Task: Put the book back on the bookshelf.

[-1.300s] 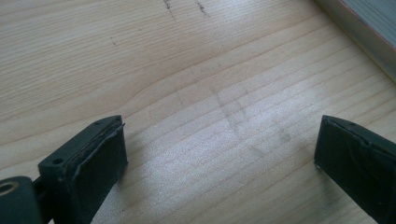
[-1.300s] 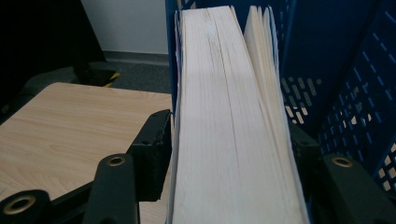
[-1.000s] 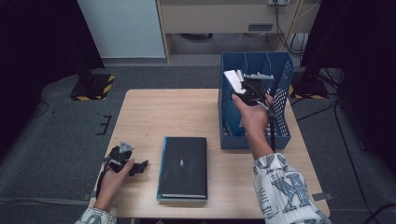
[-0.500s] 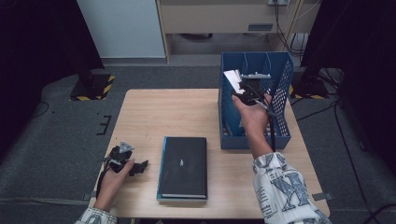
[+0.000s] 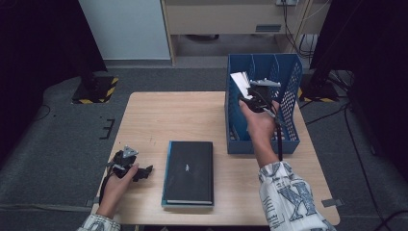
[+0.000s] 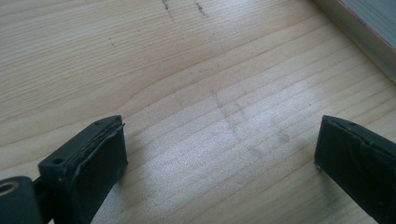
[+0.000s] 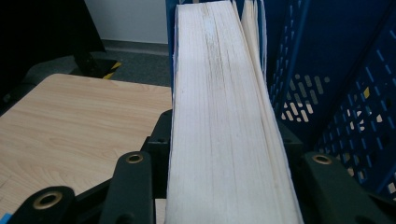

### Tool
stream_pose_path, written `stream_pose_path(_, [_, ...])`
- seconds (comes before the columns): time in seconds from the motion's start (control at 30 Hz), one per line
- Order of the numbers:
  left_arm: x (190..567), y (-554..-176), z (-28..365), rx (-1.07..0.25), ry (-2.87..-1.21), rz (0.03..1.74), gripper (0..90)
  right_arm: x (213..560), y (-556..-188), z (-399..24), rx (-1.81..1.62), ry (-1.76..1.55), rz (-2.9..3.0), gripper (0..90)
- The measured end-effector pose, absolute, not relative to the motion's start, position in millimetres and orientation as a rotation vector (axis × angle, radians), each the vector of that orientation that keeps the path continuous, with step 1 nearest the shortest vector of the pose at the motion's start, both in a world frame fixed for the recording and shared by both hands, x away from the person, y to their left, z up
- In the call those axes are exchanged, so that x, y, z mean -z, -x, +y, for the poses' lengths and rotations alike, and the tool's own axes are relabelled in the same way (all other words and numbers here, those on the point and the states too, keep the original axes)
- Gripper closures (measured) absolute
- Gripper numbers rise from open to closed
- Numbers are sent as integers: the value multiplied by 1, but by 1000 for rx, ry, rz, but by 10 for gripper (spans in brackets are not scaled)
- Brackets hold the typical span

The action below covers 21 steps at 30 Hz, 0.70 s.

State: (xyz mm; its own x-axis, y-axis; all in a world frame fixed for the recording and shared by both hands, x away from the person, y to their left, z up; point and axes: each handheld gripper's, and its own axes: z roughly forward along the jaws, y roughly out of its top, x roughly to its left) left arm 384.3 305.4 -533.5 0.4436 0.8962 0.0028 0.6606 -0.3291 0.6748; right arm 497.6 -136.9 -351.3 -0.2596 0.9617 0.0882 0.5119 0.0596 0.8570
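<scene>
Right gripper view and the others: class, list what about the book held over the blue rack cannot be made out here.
- Book cover and title: the right gripper view shows its page edges, and its lower end is cut off by the bottom edge.
- Right gripper pads: hidden behind the book's sides.
- Blue rack slot the book is entering: in the high view the hand covers it.

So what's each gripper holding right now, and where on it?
The right gripper is shut on a book, its fingers having just closed on the two covers, page edges facing the camera, at the blue file rack. The left gripper is open over the table, holding nothing.
</scene>
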Motion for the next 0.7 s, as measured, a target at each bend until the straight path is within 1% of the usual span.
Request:
stream_pose_path(0.2, [534, -384, 305, -507, -2097, 1297, 15, 354, -497, -135, -1116, -1472, 1811, 550])
stream_pose_path(0.4, [533, -384, 305, -506, -2101, 1295, 15, 355, -496, -135, -1113, -1488, 1787, 590])
stream_pose_path(0.7, [533, -384, 305, -506, -2104, 1293, 15, 355, -497, -139, -1155, -1527, 1752, 597])
